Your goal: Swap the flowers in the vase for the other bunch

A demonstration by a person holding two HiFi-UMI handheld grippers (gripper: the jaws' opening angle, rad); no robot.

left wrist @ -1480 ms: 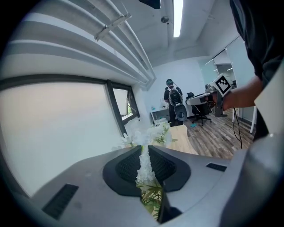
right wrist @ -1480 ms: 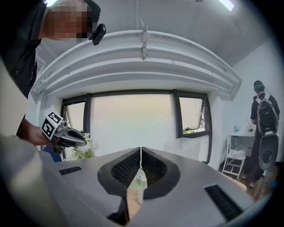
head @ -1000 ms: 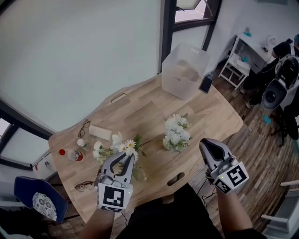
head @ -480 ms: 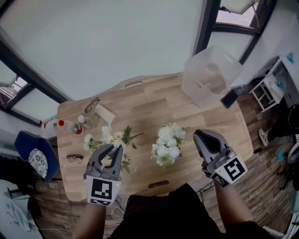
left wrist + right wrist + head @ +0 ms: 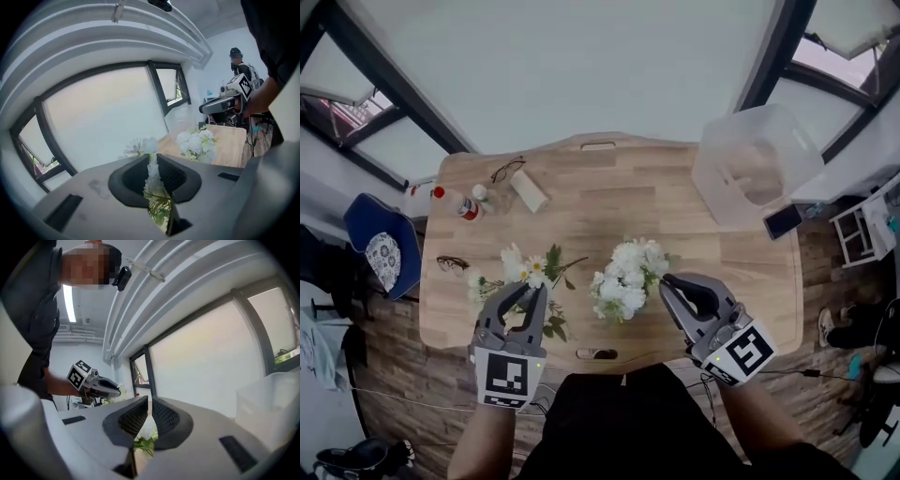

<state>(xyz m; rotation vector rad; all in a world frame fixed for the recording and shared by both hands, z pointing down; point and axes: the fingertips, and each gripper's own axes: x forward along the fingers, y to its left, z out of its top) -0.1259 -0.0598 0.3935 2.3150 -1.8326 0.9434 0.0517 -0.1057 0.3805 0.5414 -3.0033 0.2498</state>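
**Left jaws on the daisies, right jaws closed beside the vase bunch**

At the left edge of the head view a blue chair (image 5: 382,258) stands off the wooden worktop (image 5: 609,202). A red-capped bottle (image 5: 455,202) and a pair of spectacles (image 5: 507,171) lie at the worktop's upper left.

Lower left of centre, the left gripper (image 5: 531,292) has its jaws clamped on the daisy bunch (image 5: 525,270). In the left gripper view, white petals and green leaves fill the narrow slit between them.

Just right of centre, the white flower bunch (image 5: 626,279) stands upright, and its blooms hide most of the vase.

The right gripper (image 5: 667,284) is just beside that bunch at its right. Its jaws are pressed together with nothing between them.

A clear plastic bin (image 5: 756,165) sits at the upper right.
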